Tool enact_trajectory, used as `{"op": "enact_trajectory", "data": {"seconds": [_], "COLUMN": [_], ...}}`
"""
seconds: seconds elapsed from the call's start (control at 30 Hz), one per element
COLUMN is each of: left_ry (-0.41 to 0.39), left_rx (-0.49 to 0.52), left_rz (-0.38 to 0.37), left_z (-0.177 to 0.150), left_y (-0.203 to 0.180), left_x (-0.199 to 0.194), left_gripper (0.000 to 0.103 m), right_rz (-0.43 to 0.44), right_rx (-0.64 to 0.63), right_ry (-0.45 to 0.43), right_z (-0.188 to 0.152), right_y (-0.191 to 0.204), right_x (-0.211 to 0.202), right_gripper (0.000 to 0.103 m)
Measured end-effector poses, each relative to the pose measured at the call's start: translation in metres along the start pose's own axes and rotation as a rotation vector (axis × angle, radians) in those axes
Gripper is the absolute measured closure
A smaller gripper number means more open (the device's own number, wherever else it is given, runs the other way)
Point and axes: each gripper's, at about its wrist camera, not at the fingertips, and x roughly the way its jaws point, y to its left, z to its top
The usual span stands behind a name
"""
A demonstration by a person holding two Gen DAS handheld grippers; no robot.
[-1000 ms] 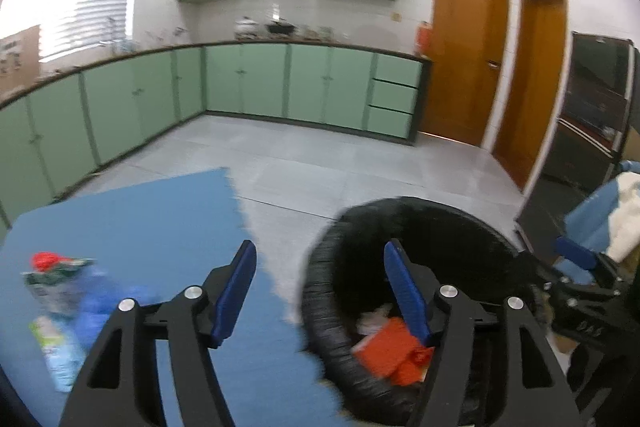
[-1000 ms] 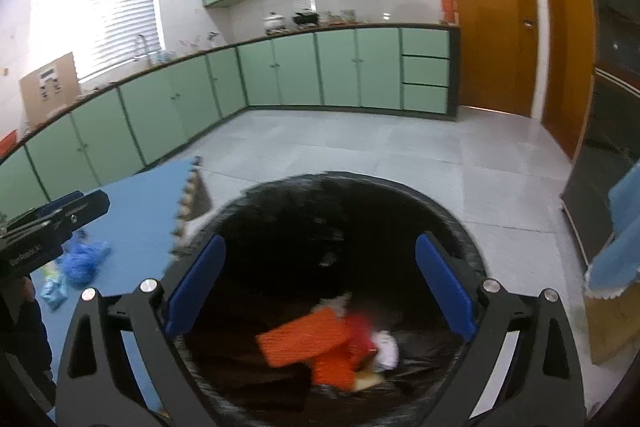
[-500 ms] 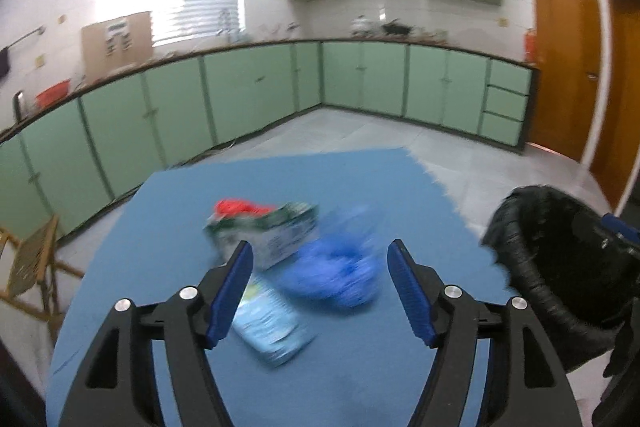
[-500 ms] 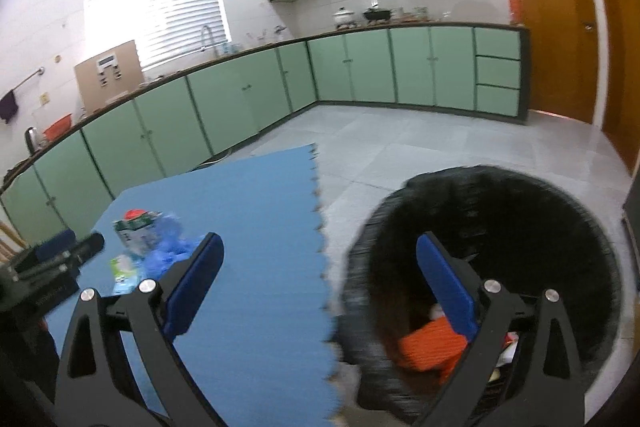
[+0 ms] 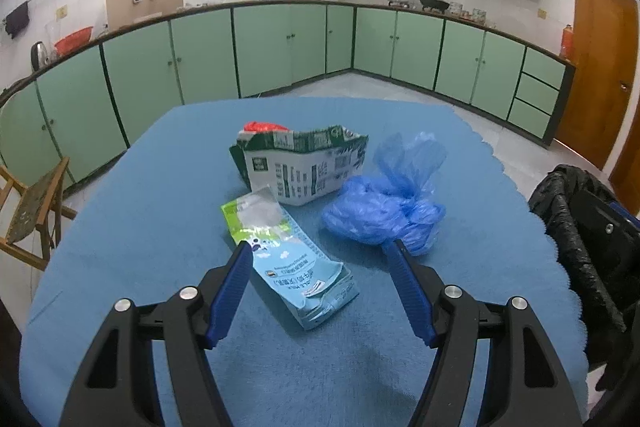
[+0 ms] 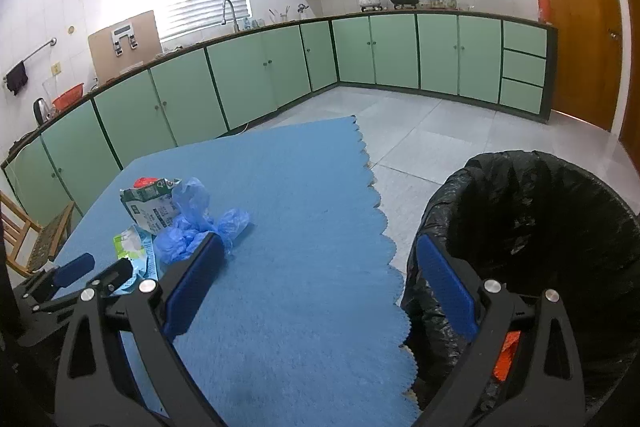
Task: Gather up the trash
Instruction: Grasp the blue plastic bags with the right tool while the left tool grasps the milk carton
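Observation:
On the blue mat (image 5: 160,211) lie a flattened light-blue milk carton (image 5: 298,269), a green and white carton (image 5: 304,165) with something red behind it, and a crumpled blue plastic bag (image 5: 384,207). My left gripper (image 5: 322,287) is open and empty, just short of the light-blue carton. My right gripper (image 6: 316,287) is open and empty over the mat's right edge. The bin with a black liner (image 6: 540,227) stands to its right, with orange trash (image 6: 506,355) inside. The bag (image 6: 192,231) and cartons (image 6: 150,205) show at the left in the right wrist view, near the left gripper (image 6: 80,275).
Green kitchen cabinets (image 5: 280,47) line the far walls. A wooden chair (image 5: 32,203) stands left of the mat. Grey tiled floor (image 6: 440,123) lies beyond the mat, with wooden doors (image 6: 576,19) at the right.
Both grippers have swung left, away from the bin and toward the trash on the mat. The left one now faces the cartons and bag up close. Both stay open.

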Motion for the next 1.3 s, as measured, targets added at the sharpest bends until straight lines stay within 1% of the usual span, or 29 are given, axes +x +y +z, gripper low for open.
{"op": "enact_trajectory", "data": {"seconds": [0.1, 0.23, 0.43, 0.47, 0.53, 0.6, 0.8, 0.87, 0.97, 1.03, 1.13, 1.3], "left_ry": [0.020, 0.034, 0.115, 0.124, 0.139, 0.137, 0.138, 0.146, 0.151, 0.153, 0.146, 0.149], "left_rx": [-0.013, -0.024, -0.064, -0.072, -0.094, -0.104, -0.081, -0.082, -0.094, -0.114, -0.123, -0.122], "left_rz": [0.013, 0.051, 0.050, 0.044, 0.012, 0.010, 0.029, 0.032, 0.030, 0.024, 0.030, 0.035], "left_z": [-0.003, -0.007, -0.008, -0.008, -0.009, -0.009, -0.013, -0.016, -0.019, -0.017, -0.010, -0.005], "left_y": [0.001, 0.001, 0.011, 0.013, 0.019, 0.024, 0.050, 0.059, 0.073, 0.078, 0.081, 0.084], "left_x": [0.009, 0.019, 0.039, 0.041, 0.043, 0.041, 0.028, 0.025, 0.022, 0.023, 0.025, 0.038], "left_gripper": [0.034, 0.031, 0.032, 0.035, 0.049, 0.053, 0.060, 0.060, 0.057, 0.042, 0.036, 0.036], "right_rz": [0.004, 0.010, 0.012, 0.013, 0.016, 0.021, 0.049, 0.060, 0.069, 0.075, 0.079, 0.085], "right_rx": [-0.009, -0.016, -0.011, -0.012, -0.016, -0.021, -0.039, -0.045, -0.053, -0.055, -0.063, -0.070], "right_ry": [0.009, 0.020, 0.032, 0.035, 0.040, 0.042, 0.055, 0.061, 0.069, 0.076, 0.082, 0.086], "right_z": [-0.002, -0.005, -0.008, -0.009, -0.010, -0.010, -0.013, -0.013, -0.014, -0.015, -0.015, -0.011], "right_y": [0.001, 0.000, -0.001, -0.001, 0.001, 0.004, 0.020, 0.027, 0.036, 0.040, 0.047, 0.053], "right_x": [0.005, 0.009, 0.013, 0.013, 0.014, 0.015, 0.018, 0.020, 0.024, 0.028, 0.031, 0.036], "right_gripper": [0.009, 0.009, 0.009, 0.009, 0.009, 0.009, 0.009, 0.009, 0.009, 0.009, 0.009, 0.009]}}
